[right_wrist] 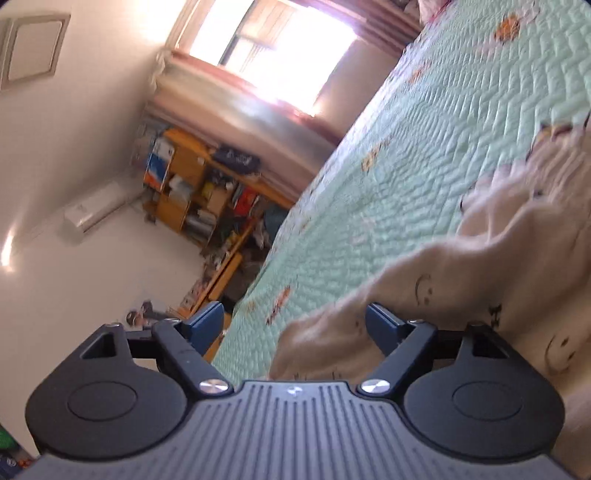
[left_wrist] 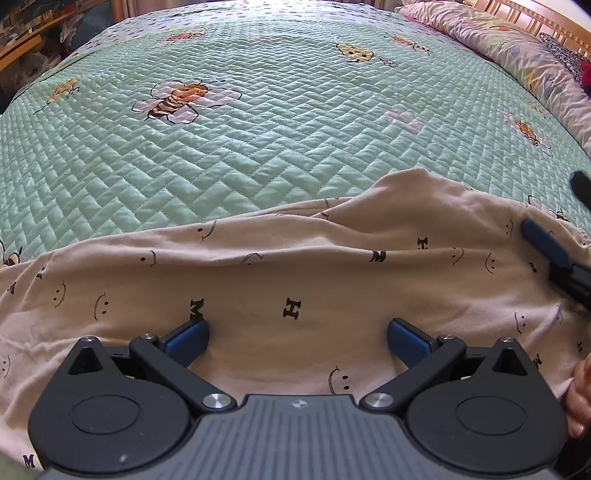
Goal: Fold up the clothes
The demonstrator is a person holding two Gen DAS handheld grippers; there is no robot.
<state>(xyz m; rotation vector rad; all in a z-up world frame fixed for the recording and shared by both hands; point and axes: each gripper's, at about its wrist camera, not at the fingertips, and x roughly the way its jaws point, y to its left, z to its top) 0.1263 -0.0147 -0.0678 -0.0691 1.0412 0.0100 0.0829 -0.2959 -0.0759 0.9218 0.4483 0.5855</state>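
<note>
- Bed quilt (left_wrist: 258,147), mint green, stitched in a zigzag pattern with bee prints, covers the bed; a rumpled floral duvet (left_wrist: 509,48) lies along its far right edge against a wooden headboard (left_wrist: 524,14)
- Nothing lies on the quilt beyond the garment in the left wrist view
- Right wrist view, rolled sideways and blurred, alone shows the room: a bright window (right_wrist: 280,48), a wall air conditioner (right_wrist: 98,208), and cluttered wooden shelves (right_wrist: 207,195)
- Left wrist view alone shows the right gripper (left_wrist: 554,225) from outside, one blue finger resting on the cloth's right end, and part of a hand (left_wrist: 581,395) at the edge
- Cream garment (left_wrist: 295,266), printed with smiley faces and black letters, lies wrinkled across the near side of the bed, with a raised fold along its far edge
- Left gripper (left_wrist: 297,336) stands wide above the cloth, gripping nothing
- Right gripper, jaws wide, has a bunched fold of cloth between them; pads not pressing
</note>
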